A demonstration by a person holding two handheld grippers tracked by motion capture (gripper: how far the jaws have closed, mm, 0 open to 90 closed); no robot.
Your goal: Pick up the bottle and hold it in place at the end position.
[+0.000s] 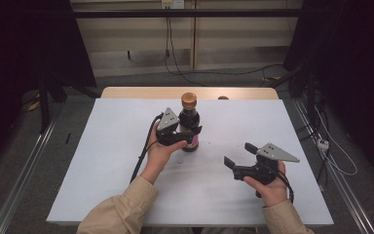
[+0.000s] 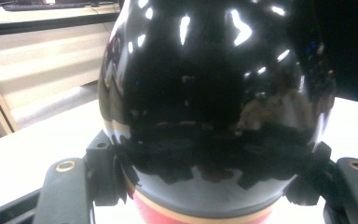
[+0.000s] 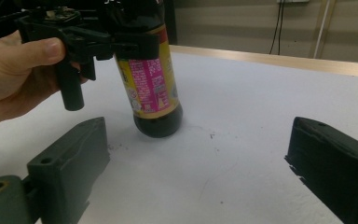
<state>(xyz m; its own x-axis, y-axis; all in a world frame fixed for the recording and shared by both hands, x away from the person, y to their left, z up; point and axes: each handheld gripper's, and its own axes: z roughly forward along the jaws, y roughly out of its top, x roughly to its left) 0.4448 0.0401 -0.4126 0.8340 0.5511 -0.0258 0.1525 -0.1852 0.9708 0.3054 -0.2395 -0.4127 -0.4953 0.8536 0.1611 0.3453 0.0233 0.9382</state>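
L claw (image 1: pixel 189 135) clamps soy sauce bottle (image 1: pixel 189 122) upright, steadying it | R claw (image 1: pixel 237 155) wide, empty, at bottle's 4 o'clock, free for cap (image 1: pixel 189 99)

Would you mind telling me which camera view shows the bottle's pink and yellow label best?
The right gripper view: there the label faces the camera, below the left gripper shut on the bottle. The high view shows just a pink sliver near the bottle's base. The left gripper view shows glossy dark glass, with a red and cream band at the bottom.

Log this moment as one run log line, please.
left gripper: shut on dark bottle | bottle: upright on white table | right gripper: jaws open, holding nothing
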